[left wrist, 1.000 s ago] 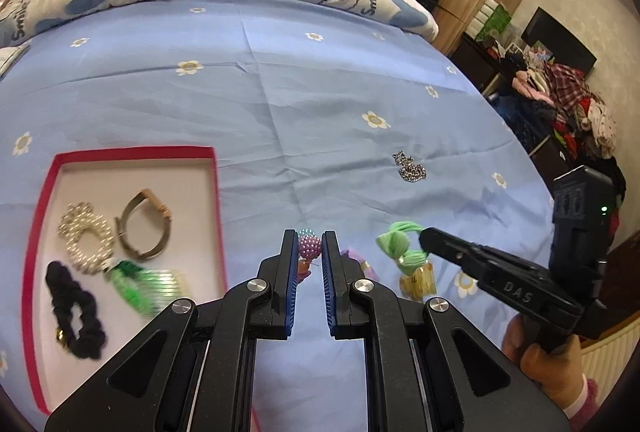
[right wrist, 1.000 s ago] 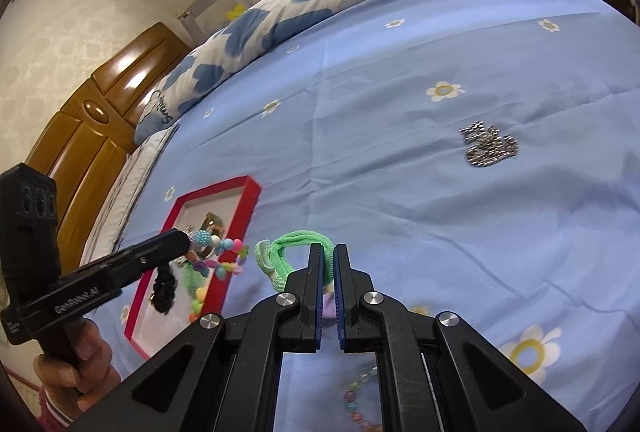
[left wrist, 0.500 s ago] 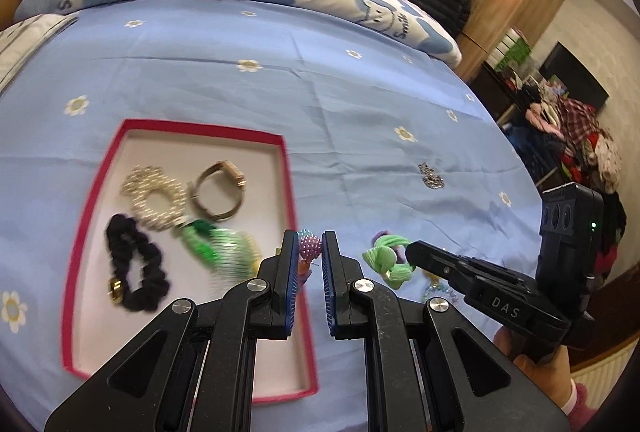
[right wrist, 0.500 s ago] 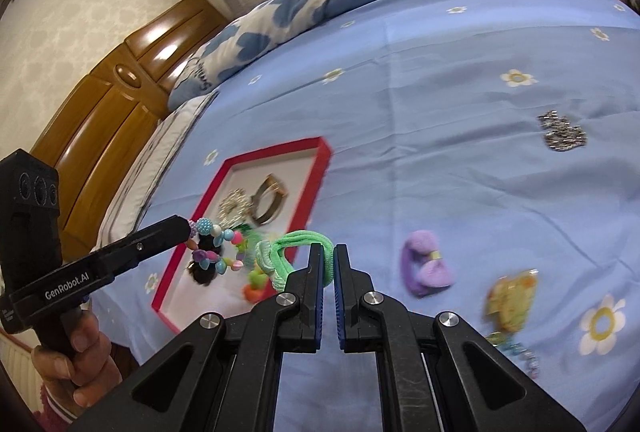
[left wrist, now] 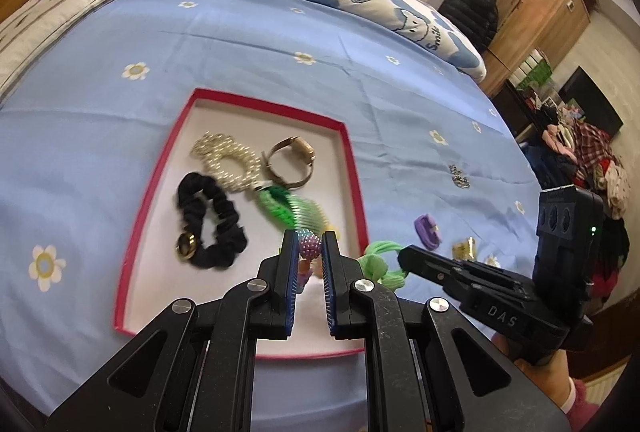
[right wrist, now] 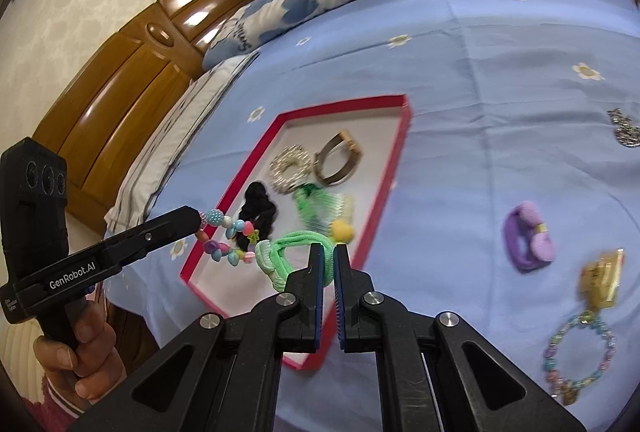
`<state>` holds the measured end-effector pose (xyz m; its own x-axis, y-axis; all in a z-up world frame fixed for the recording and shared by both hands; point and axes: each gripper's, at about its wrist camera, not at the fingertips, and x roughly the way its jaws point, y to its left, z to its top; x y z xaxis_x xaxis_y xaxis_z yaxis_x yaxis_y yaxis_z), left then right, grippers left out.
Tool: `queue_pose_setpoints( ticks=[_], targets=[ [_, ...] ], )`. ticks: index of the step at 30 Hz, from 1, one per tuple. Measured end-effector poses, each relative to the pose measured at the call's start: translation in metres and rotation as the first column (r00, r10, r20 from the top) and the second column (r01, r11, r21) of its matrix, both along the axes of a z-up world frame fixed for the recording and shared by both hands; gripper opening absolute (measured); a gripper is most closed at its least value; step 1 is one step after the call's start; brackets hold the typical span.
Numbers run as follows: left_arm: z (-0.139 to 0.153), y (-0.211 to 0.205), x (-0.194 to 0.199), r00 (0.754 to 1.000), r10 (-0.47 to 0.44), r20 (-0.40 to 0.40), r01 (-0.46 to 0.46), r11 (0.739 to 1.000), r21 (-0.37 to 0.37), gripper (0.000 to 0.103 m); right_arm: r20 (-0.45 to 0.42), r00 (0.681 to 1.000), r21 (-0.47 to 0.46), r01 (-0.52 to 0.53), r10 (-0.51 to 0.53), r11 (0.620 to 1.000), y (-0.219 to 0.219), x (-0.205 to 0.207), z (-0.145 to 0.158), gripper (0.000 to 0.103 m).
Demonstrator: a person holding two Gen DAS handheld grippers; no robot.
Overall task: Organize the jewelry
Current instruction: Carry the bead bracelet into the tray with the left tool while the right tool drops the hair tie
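1. Left gripper (left wrist: 309, 246): jaws closed on something small pinched at the tips; fingers level and pointing forward.
2. Right gripper (right wrist: 328, 256): jaws nearly together, gripping; it sits close beside the left, tips converging.

Left tool (left wrist: 309, 246) fingers hide most of beaded bracelet (left wrist: 310, 247); only one studded bead shows between them. Green hair tie (left wrist: 380, 260) partly behind left tool's right finger. Green comb (left wrist: 298, 210) motion-blurred in red tray (left wrist: 132, 232), teeth smeared. Tray's near edge covered by tool body. In right wrist view, gold clip (right wrist: 602, 274) blurred, shape unclear, possibly a hair claw. Silver brooch (right wrist: 624, 128) near right edge, too small to read. Pastel bracelet (right wrist: 578, 356) soft-focus, charm indistinct.
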<state>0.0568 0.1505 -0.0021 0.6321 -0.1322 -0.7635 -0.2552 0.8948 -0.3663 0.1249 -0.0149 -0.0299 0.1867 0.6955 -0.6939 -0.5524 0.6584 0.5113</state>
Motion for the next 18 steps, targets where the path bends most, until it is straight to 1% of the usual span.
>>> queue_pose_setpoints(
  ticks=[9, 18],
  targets=[
    [-0.018, 0.014, -0.009, 0.999, 0.026, -0.033, -0.027, 1.0, -0.015, 0.01, -0.026, 0.997, -0.04, -0.076, 0.075, 0.996, 0.036, -0.014, -0.016, 0.004],
    [-0.044, 0.031, -0.012, 0.995, 0.061, -0.08, -0.063, 0.998, -0.023, 0.01, -0.044, 0.994, -0.095, -0.104, 0.1, 0.99, 0.055, -0.014, -0.033, 0.005]
  ],
)
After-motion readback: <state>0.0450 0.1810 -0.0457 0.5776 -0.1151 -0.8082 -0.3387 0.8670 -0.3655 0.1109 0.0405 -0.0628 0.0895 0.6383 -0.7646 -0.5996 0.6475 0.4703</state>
